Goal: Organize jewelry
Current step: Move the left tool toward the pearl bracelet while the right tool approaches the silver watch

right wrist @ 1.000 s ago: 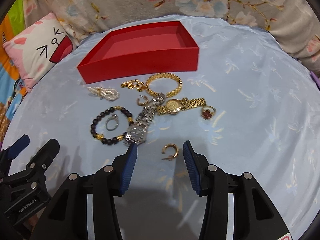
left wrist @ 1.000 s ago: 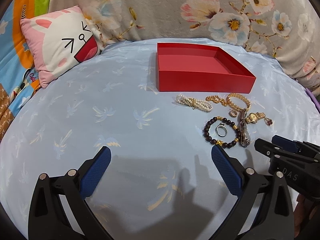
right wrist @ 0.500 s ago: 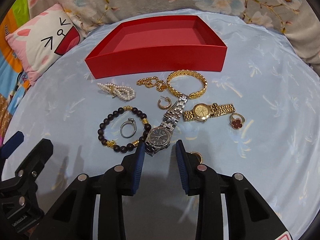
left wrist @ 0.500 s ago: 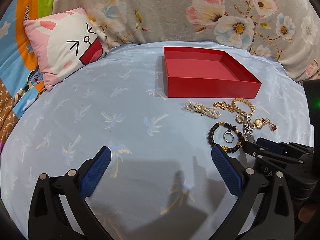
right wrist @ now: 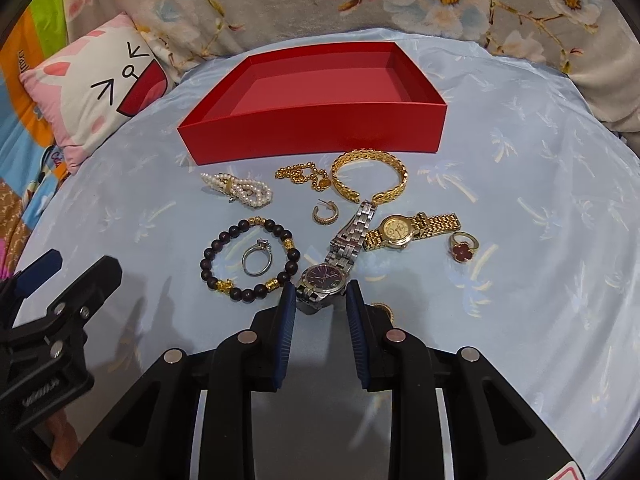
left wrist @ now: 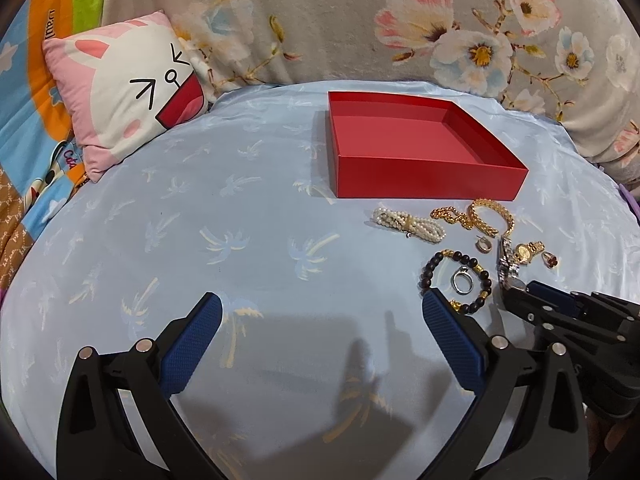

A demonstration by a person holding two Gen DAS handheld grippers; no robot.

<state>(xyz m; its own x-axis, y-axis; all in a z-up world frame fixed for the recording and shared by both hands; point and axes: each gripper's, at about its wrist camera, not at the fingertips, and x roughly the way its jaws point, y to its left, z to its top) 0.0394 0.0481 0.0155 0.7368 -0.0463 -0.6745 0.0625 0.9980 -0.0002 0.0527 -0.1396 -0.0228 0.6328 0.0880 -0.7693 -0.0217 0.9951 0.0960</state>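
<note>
**Right claw straddles the steel watch**

The right gripper (right wrist: 321, 298) sits low on the blue sheet (right wrist: 520, 208) with the case of the silver watch (right wrist: 323, 280) between its blue pads (right wrist: 287, 308). The pads stand close on either side, narrowed but not visibly pressing; I judge the pinch not yet made. The watch's long axis runs away from the claw, its linked band (right wrist: 354, 232) stretching up and right toward the gold bangle (right wrist: 370, 176), so the pads cross the case side to side. The left gripper (left wrist: 320, 312) is spread wide over bare sheet, farther from the pile.

The red box (right wrist: 316, 124) lies straight beyond the jewelry, open, shallow and empty, apparently stiff card. Around the watch: a dark bead bracelet (right wrist: 248, 258) ringing a silver ring (right wrist: 258, 258), a looped pearl strand (right wrist: 240, 192), a gold watch (right wrist: 404, 230), a hoop earring (right wrist: 326, 214). The polished steel looks slippery, and the band will likely dangle when lifted.
</note>
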